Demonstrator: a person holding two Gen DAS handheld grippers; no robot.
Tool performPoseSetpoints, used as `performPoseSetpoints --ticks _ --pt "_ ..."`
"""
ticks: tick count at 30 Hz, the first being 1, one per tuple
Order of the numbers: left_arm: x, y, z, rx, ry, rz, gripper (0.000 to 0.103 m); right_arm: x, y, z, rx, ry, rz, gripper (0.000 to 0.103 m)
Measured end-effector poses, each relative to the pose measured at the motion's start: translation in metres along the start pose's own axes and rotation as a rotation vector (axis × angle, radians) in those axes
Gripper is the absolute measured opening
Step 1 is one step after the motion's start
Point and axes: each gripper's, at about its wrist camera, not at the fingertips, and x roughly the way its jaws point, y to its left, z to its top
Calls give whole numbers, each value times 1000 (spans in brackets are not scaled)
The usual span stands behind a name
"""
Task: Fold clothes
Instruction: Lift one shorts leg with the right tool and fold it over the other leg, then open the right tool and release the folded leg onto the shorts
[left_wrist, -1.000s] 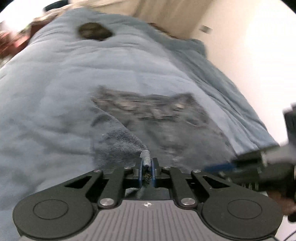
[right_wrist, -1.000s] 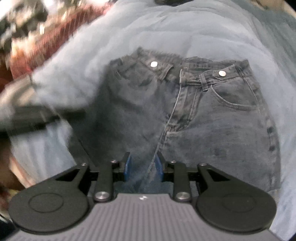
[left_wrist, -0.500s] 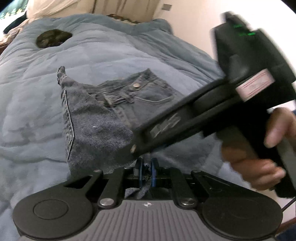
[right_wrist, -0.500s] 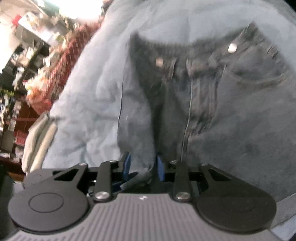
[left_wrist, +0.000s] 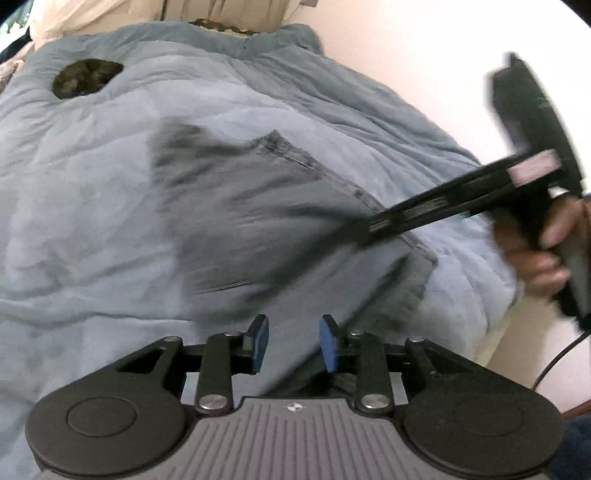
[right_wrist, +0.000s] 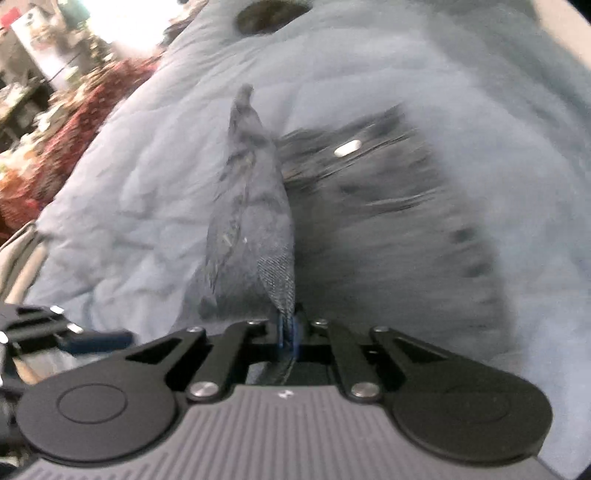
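Dark blue jeans (left_wrist: 266, 221) lie on a grey-blue quilt (left_wrist: 92, 221), blurred by motion. My left gripper (left_wrist: 293, 341) hovers over their near edge with its jaws opening; the blue pads (left_wrist: 258, 343) stand apart and pinch nothing, denim showing below the gap. My right gripper (right_wrist: 290, 325) is shut on a fold of the jeans (right_wrist: 255, 206), which rises from the pads as a narrow peak. A waistband button (right_wrist: 347, 149) shows beyond it. From the left wrist view the right gripper (left_wrist: 364, 230) reaches in from the right, held by a hand (left_wrist: 535, 251).
A dark round thing (left_wrist: 86, 77) rests on the far part of the quilt (right_wrist: 147, 166). A pale wall (left_wrist: 424, 55) runs along the bed's right side. A red patterned cloth (right_wrist: 74, 136) and cluttered shelves (right_wrist: 37, 92) lie off the bed's left side.
My left gripper has let go of the denim and its pads have spread. The right gripper has closed on a fold of the jeans and pulled it up, swinging rightward in the left view.
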Motion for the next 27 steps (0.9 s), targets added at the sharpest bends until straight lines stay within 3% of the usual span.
performPoseSetpoints --ticks 3,6,10,12,14,15,18,19,20,27 --pt "7 17 1 -81 29 36 31 -15 -31 -3 -28 -29 -140 4" --pt "20 31 0 -181 39 43 31 4 -68 -6 -5 2 -260 5" --pt "40 32 0 -243 79 27 31 39 -84 -12 -24 61 -297 7" --pt "43 29 -1 -249 94 14 31 41 -78 -16 -59 60 -301 15" --pt "46 27 -1 -254 108 2 31 36 -80 -21 -44 43 -298 39" --pt "48 24 0 -245 116 -1 31 32 -84 -25 -16 38 -287 39" --pt "53 20 -2 -234 136 -6 31 25 -96 -35 52 42 -257 36" --pt "54 18 -3 -234 141 -6 31 24 -99 -38 65 48 -251 29" --pt "56 18 -3 -232 148 -9 31 25 -100 -40 76 47 -251 10" --pt "60 9 8 -201 135 -36 29 -2 -85 -37 -16 -6 -343 9"
